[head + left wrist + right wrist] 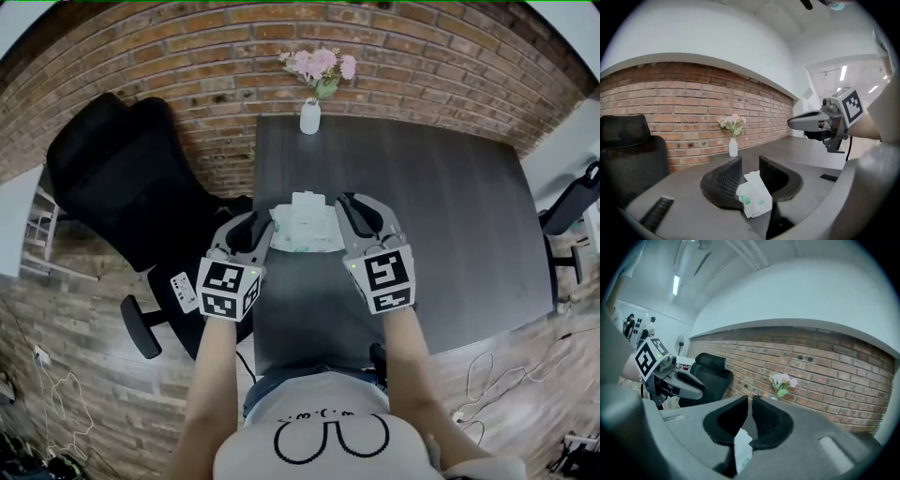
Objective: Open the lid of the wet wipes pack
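Note:
The wet wipes pack (305,225) is white with green print and hangs in the air above the dark table (450,216), carried between both grippers. My left gripper (267,227) is shut on the pack's left end; in the left gripper view the pack (753,197) sits wedged between the jaws (750,168). My right gripper (345,216) is shut on the right end, and its narrow jaw gap (750,406) pinches the pack's thin edge (742,448). Whether the lid is open, I cannot tell.
A white vase of pink flowers (310,114) stands at the table's far edge against the brick wall. A black office chair (122,178) is left of the table, with a small white remote (184,291) by it. Cables lie on the wooden floor.

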Demonstrator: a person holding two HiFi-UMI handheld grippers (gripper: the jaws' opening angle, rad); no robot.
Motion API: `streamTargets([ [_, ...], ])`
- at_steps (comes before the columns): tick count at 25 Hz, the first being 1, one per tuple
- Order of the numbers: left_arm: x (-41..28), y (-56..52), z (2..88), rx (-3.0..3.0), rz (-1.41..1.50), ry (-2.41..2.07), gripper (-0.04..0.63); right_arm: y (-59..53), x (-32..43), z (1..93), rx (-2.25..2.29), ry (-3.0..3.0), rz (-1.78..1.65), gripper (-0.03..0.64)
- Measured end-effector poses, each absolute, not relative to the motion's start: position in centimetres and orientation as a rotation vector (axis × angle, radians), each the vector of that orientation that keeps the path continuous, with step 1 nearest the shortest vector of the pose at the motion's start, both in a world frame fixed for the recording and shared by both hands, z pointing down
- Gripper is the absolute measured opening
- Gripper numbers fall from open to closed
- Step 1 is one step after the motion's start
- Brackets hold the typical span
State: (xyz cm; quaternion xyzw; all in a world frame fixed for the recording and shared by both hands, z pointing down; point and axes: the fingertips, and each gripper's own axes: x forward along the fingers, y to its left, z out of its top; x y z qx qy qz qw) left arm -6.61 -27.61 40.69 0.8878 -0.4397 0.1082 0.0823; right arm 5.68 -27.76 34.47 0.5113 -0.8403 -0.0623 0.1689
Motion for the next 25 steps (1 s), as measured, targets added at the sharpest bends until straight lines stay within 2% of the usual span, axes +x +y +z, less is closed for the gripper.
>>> streamTargets([
  [2, -6.9, -27.3, 38.8, 2.677, 0.279, -1.351, 0.115, -26.5, 6.2, 33.3, 1.499, -2.385, -0.199, 0.002],
  [13, -8.6, -25.4, 29.6, 2.805, 0.037, -1.512, 0.100, -22.6, 8.5, 28.3, 1.590, -2.428, -0.210, 0.000],
  [14, -8.6, -25.2, 29.0, 2.817, 0.025, -1.523, 0.087, -22.3, 8.6, 28.0, 1.598, -2.446, -0.200, 0.000],
  [16, -8.7, -24.9, 28.2, 2.823, -0.013, -1.535, -0.002, -21.9, 8.5, 27.5, 1.608, -2.466, -0.193, 0.000],
  [25, -7.8, -23.2, 25.7, 2.889, -0.098, -1.515, -0.002, -20.8, 8.2, 26.2, 1.637, -2.486, -0.216, 0.000],
])
